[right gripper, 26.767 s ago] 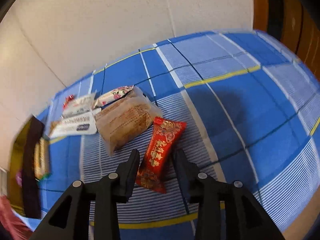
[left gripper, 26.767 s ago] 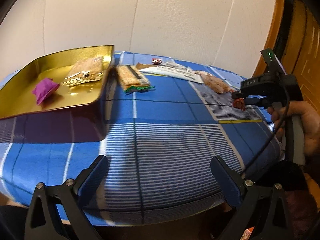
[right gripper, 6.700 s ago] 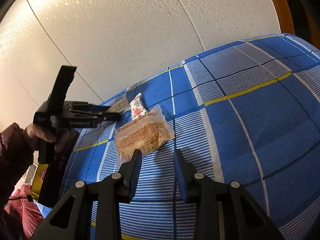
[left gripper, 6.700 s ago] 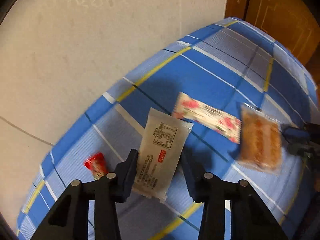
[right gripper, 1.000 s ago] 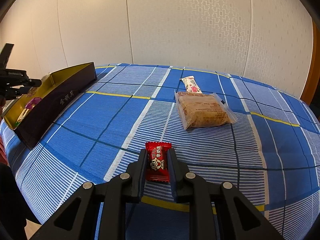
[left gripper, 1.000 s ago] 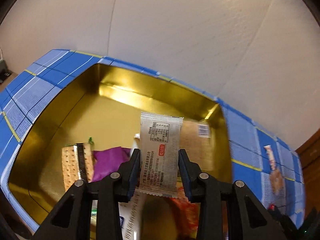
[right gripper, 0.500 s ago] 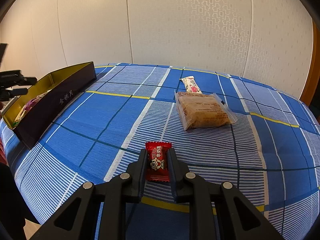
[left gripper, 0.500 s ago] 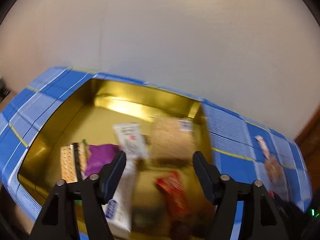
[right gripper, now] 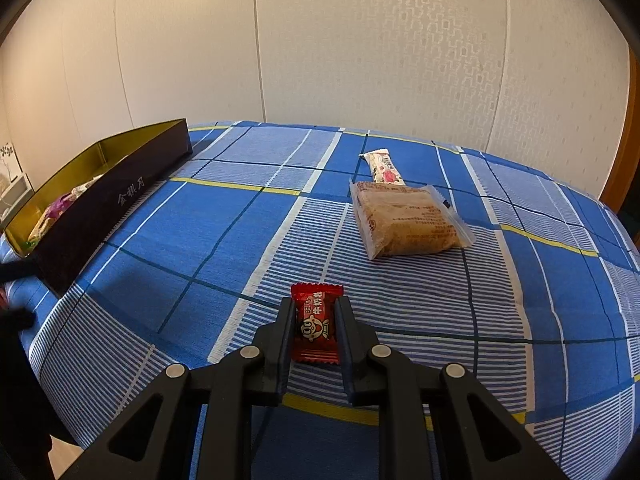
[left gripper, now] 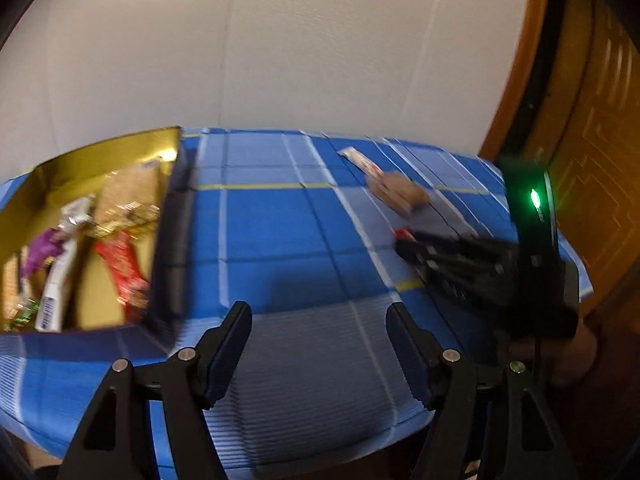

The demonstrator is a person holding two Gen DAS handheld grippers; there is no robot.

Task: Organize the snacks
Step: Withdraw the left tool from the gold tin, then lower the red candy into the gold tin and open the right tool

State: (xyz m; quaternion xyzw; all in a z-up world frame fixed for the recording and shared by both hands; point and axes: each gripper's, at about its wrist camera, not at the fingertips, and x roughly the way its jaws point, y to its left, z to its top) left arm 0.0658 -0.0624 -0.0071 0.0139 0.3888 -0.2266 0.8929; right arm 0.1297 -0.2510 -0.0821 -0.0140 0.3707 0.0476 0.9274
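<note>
From my left wrist camera, the left gripper (left gripper: pixel 319 344) stands with its jaws well apart and nothing between them; they have just been opening, and only the blue checked tablecloth (left gripper: pixel 288 236) shows in the gap. At about nine o'clock in this view sits the gold-lined tin (left gripper: pixel 100 152), with a brown wafer packet (left gripper: pixel 128 196), a red wrapper (left gripper: pixel 122 268), a white sachet (left gripper: pixel 60 276) and a purple sweet (left gripper: pixel 40 250) lying inside (all smeared by blur, so I can read no print on them). Toward one o'clock on the cloth lie a slim white bar (left gripper: pixel 360 159) and, just nearer, a tan biscuit pack (left gripper: pixel 400 194). At three o'clock the right gripper (left gripper: pixel 404 242) appears side-on with a green light on its body, a speck of red at its tips. From my right wrist camera, the right gripper (right gripper: pixel 314 326) is clamped on a small red candy (right gripper: pixel 316 322), whose wrapper carries white Chinese characters and a cartoon face; I cannot make out a brand name. At one o'clock lies the tan biscuit pack (right gripper: pixel 408 220), its faint print too small to read, and touching its far end the slim white bar (right gripper: pixel 382 166) with a pink motif. At ten o'clock the tin's dark outer wall (right gripper: pixel 120 200) bears gold Chinese lettering.
</note>
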